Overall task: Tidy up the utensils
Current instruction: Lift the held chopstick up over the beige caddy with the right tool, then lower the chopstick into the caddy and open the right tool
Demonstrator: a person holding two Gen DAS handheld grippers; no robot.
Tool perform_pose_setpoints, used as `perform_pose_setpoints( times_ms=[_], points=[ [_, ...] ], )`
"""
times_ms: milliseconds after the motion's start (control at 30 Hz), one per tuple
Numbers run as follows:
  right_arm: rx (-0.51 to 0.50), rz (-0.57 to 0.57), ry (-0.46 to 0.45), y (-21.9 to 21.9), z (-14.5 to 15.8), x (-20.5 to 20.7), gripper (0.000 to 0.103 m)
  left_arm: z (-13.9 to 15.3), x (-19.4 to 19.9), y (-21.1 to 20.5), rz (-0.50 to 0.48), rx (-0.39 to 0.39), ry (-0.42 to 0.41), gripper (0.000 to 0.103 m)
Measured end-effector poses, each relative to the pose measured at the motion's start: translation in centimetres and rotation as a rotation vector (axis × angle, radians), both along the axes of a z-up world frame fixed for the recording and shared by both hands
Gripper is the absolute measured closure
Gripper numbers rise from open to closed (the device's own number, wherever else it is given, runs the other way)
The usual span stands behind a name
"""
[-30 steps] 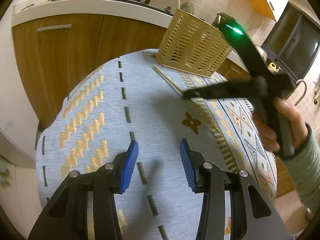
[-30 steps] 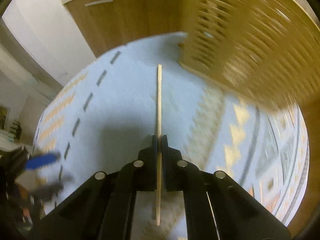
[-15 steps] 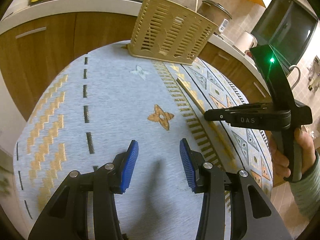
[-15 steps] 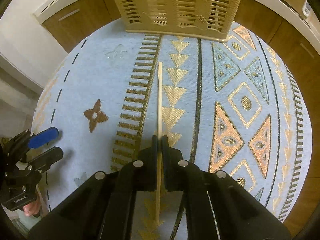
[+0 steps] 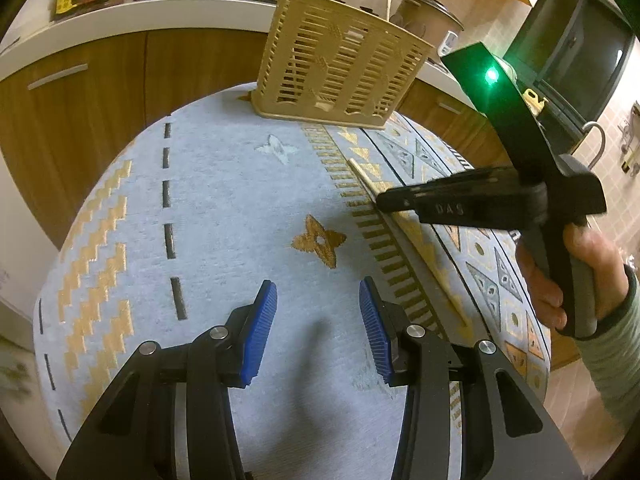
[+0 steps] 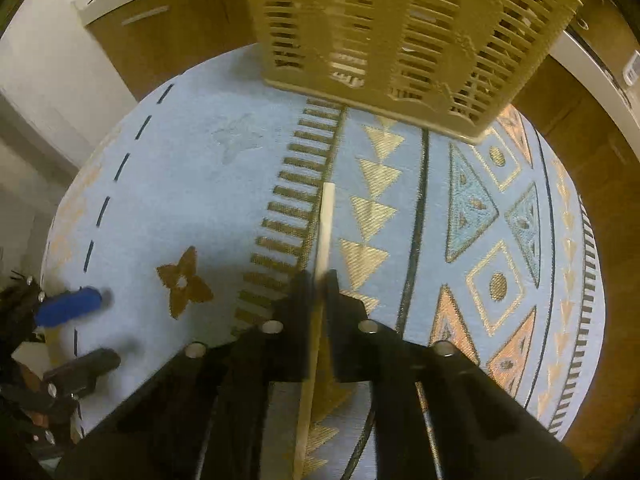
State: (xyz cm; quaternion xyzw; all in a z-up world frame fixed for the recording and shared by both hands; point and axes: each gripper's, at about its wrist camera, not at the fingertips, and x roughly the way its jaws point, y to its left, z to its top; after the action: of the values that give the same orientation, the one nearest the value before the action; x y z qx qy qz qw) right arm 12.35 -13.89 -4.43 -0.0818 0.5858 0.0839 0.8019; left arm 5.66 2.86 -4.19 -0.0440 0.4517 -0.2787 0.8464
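Note:
A single wooden chopstick (image 6: 325,236) lies along the patterned blue cloth (image 6: 192,184), pointing at a tan slotted utensil basket (image 6: 404,36). My right gripper (image 6: 319,276) has its jaws a little apart around the chopstick, which lies between them on the cloth. In the left wrist view the chopstick (image 5: 424,252) runs under the right gripper (image 5: 382,200), and the basket (image 5: 340,76) stands at the table's far edge. My left gripper (image 5: 318,316) is open and empty above the cloth near the front edge.
The round table drops off on all sides. Wooden cabinets (image 5: 80,112) and a white counter (image 5: 132,12) stand behind it. A chopstick (image 5: 387,2) stands upright in the basket. A sink tap (image 5: 596,136) is at the right.
The right gripper carried the chopstick from beside the basket to the middle of the cloth and lowered it. Its jaws have parted slightly. The left gripper stayed open.

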Motion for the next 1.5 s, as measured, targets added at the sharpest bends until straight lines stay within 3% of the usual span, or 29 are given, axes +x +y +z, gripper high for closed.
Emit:
perform_pose_setpoints(
  times_ms=[167, 400, 700, 900, 1233, 1333, 1500],
  points=[
    [0.101, -0.001, -0.079, -1.9, 2.2, -1.5, 0.099, 1.0, 0.7, -0.4, 0.005, 0.010, -0.025, 0.062],
    [0.259, -0.011, -0.303, -5.8, 9.7, -4.7, 0.099, 5.1, 2.1, -1.1, 0.022, -0.012, -0.112, 0.064],
    [0.396, -0.032, -0.620, -6.9, 18.0, -2.7, 0.099, 12.4, 5.8, -3.8, 0.046, -0.068, -0.249, 0.066],
    [0.431, -0.050, -0.764, -6.7, 20.7, 1.5, 0.099, 15.0, 7.8, -4.7, 0.082, -0.119, -0.326, 0.066],
    [0.445, -0.154, -0.996, -6.6, 21.1, 8.6, 0.099, 13.8, 10.6, -4.3, 0.124, -0.161, -0.335, 0.066],
    [0.464, -0.160, -1.006, -6.7, 20.0, 10.2, 0.099, 13.1, 11.2, -4.0, 0.140, -0.159, -0.340, 0.066],
    [0.396, -0.157, -1.020, -5.8, 17.4, 12.0, 0.099, 12.1, 12.1, -3.4, 0.154, -0.181, -0.323, 0.066]
  ],
)
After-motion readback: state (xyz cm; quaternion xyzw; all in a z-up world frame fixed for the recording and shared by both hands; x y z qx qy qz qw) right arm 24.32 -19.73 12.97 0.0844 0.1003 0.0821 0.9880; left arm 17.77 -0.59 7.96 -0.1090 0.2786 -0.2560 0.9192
